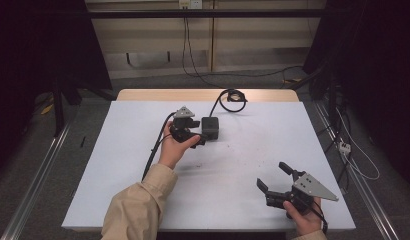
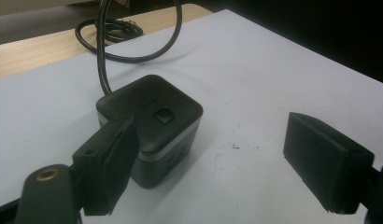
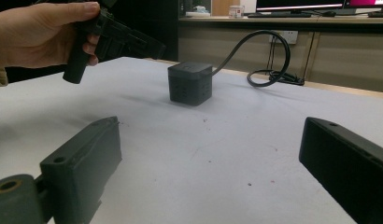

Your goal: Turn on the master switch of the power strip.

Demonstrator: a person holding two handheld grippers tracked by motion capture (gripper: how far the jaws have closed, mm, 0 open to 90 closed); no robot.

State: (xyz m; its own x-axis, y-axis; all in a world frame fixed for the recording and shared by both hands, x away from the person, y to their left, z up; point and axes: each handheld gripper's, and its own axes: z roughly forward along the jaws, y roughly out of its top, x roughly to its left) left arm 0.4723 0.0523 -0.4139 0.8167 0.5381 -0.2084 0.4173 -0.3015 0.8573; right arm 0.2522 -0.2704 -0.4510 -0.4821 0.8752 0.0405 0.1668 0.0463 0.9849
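Two grippers and a black cube on a white table.

High view: the left gripper (image 1: pixel 198 131) sits just beside the cube (image 1: pixel 210 128); the right gripper (image 1: pixel 274 176) lies near the table's (image 1: pixel 243 165) front edge, jaws spread, empty.
Left gripper view: jaws wide apart, the cube (image 2: pixel 152 126) by the left jaw, its cable (image 2: pixel 110 44) looping behind.
Right gripper view: jaws wide, nothing between; the cube (image 3: pixel 190 84) stands well ahead.

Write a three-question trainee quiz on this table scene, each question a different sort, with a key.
1. True or false: the left gripper is shut on the black cube.
2. Which gripper is nearer the cube? A) left B) right
3. Fill in: the cube's cable loops toward the table's ____ edge.

Key: 1 false, both grippers are open and the left one sits beside the cube; 2 A, the right gripper is at the near right corner; 3 far.
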